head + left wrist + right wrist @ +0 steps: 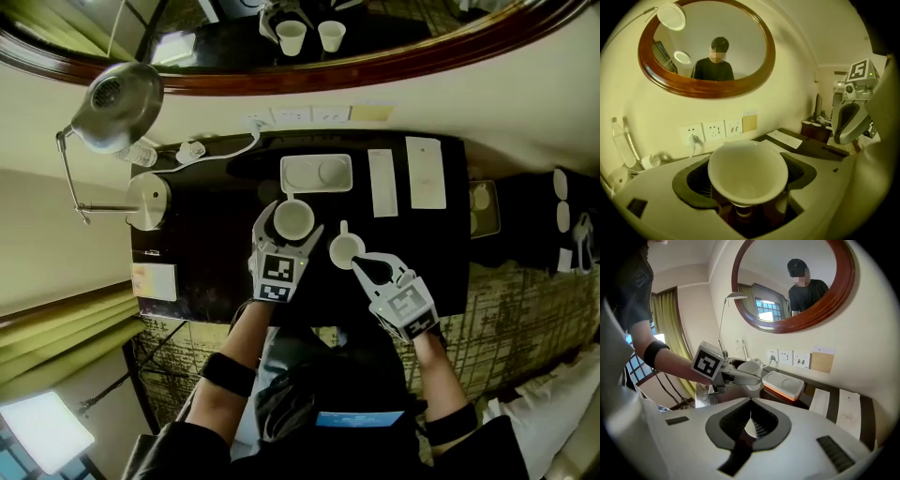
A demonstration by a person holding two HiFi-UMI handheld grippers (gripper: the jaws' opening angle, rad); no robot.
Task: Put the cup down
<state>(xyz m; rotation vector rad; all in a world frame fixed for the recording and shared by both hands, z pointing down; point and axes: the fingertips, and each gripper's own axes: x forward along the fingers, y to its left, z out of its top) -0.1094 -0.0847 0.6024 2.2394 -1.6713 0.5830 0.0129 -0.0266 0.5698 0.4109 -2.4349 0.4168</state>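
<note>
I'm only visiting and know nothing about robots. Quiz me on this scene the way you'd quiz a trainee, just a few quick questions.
1. True or false: the left gripper holds its white cup upside down.
2. Which lies on the dark desk, near the wall? A) laptop B) white tray C) vase
3. Fill in: the right gripper has its shut jaws pinching the rim of a ___.
Key: 1 false, it is upright; 2 B; 3 second cup.

Cream wall [797,70], oval mirror [740,42] (wood-framed), dark desk [216,253], green curtains [665,315]
</note>
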